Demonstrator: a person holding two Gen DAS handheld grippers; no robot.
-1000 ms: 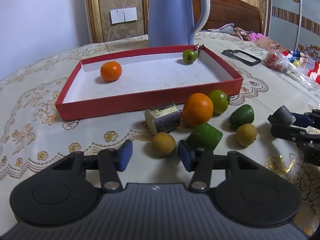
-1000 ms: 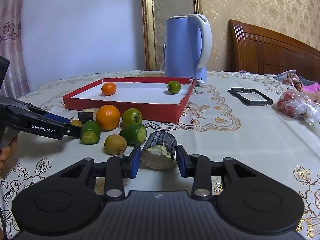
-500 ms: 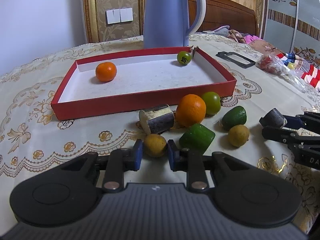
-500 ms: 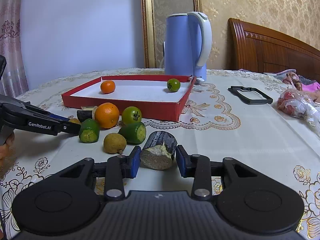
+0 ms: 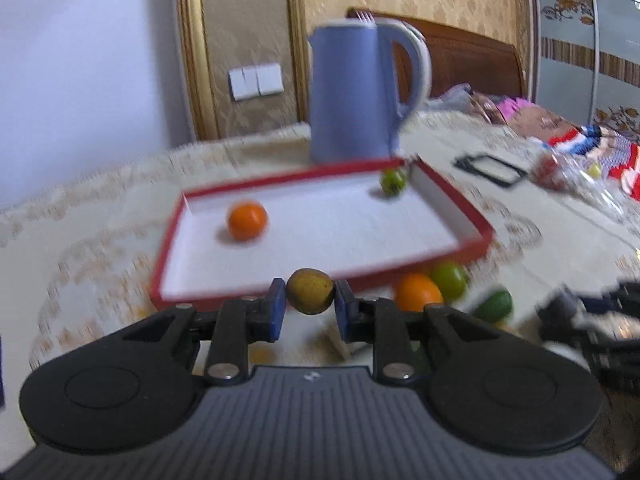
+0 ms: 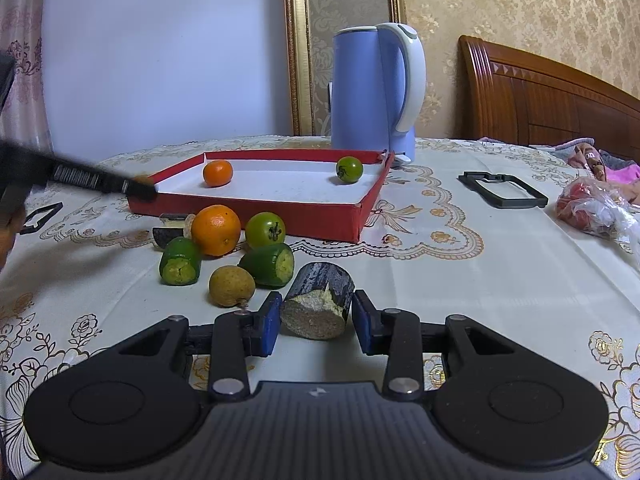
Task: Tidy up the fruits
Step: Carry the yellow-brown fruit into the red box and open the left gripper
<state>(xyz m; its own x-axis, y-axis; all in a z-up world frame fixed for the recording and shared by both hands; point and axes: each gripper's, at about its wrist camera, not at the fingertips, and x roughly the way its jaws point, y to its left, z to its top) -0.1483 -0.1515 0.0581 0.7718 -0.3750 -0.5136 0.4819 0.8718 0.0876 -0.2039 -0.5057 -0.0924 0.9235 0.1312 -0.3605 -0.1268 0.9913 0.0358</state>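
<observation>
My left gripper (image 5: 311, 306) is shut on a small yellow-brown round fruit (image 5: 310, 291) and holds it in the air before the near wall of the red tray (image 5: 452, 200). The tray holds a small orange (image 5: 247, 220) and a green tomato (image 5: 393, 181). In the right wrist view my right gripper (image 6: 316, 320) rests on the table, shut on a dark cane piece (image 6: 320, 300). Beyond it lie a second yellow-brown fruit (image 6: 232, 286), two green cut pieces (image 6: 181, 261), a big orange (image 6: 216, 230), a green tomato (image 6: 265, 230) and another dark piece (image 6: 172, 232).
A blue kettle (image 6: 376, 92) stands behind the tray. A black frame (image 6: 502, 190) and a plastic bag (image 6: 596, 208) lie to the right on the lace tablecloth. A wooden headboard rises behind at the right. A second small black frame (image 6: 40, 216) lies at far left.
My left gripper closed on the yellow-brown fruit and lifted it off the table toward the tray. The right gripper and its cane piece have not moved.
</observation>
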